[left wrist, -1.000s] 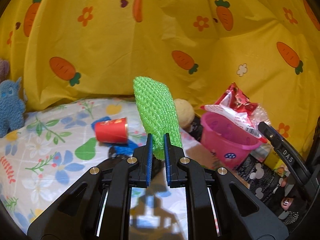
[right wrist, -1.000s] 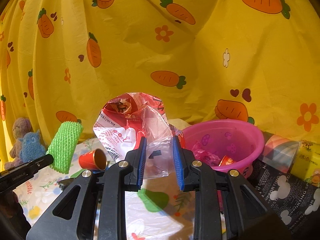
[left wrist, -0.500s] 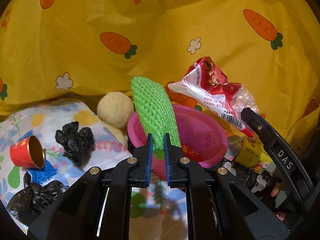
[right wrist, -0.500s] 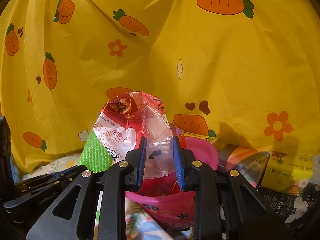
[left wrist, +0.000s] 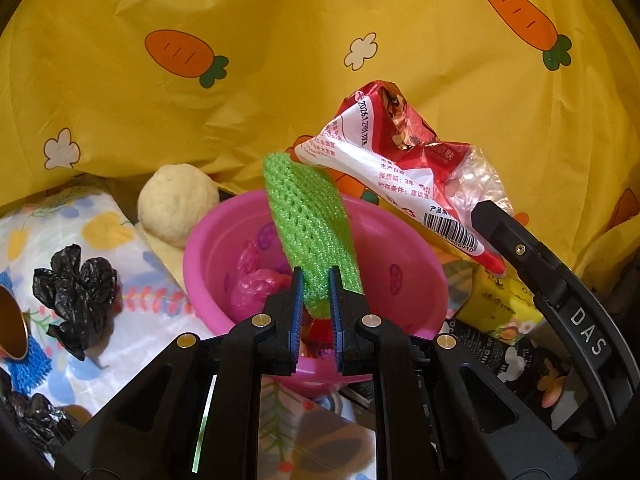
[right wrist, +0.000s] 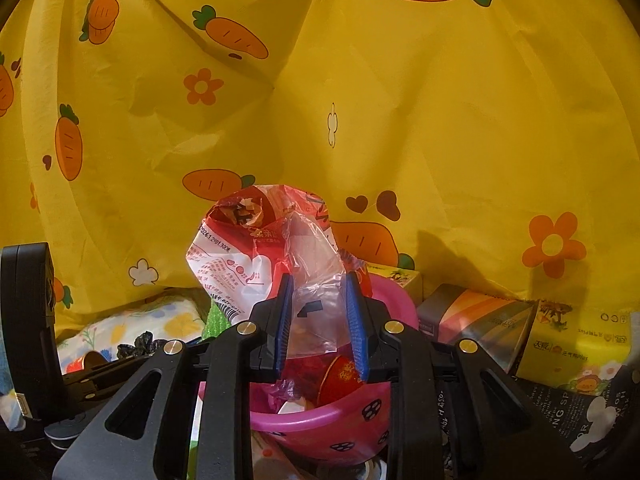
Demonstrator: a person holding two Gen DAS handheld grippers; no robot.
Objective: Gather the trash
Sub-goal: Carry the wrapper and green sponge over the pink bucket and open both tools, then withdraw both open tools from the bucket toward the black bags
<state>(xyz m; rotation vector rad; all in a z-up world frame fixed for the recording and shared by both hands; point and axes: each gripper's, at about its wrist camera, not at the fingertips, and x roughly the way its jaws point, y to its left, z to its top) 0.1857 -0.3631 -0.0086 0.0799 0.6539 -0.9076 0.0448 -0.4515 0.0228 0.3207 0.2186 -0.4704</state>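
Observation:
My left gripper (left wrist: 316, 312) is shut on a green foam net sleeve (left wrist: 312, 224) and holds it over the pink basin (left wrist: 404, 240). The basin holds pink plastic and a red cup (right wrist: 340, 376). My right gripper (right wrist: 320, 320) is shut on a red and white plastic snack wrapper (right wrist: 256, 256), held above the same basin (right wrist: 320, 420). The wrapper also shows in the left wrist view (left wrist: 404, 160), with the right gripper's finger (left wrist: 532, 256) below it.
Crumpled black plastic bags (left wrist: 76, 288) lie on the floral cloth (left wrist: 140, 312) at left, by a red cup (left wrist: 12, 332) and a cream ball (left wrist: 176, 200). Boxes (right wrist: 572, 344) stand right of the basin. A yellow carrot-print sheet (right wrist: 360, 100) hangs behind.
Both grippers have moved over the pink basin with their loads. The green sleeve and the wrapper now hang above its inside.

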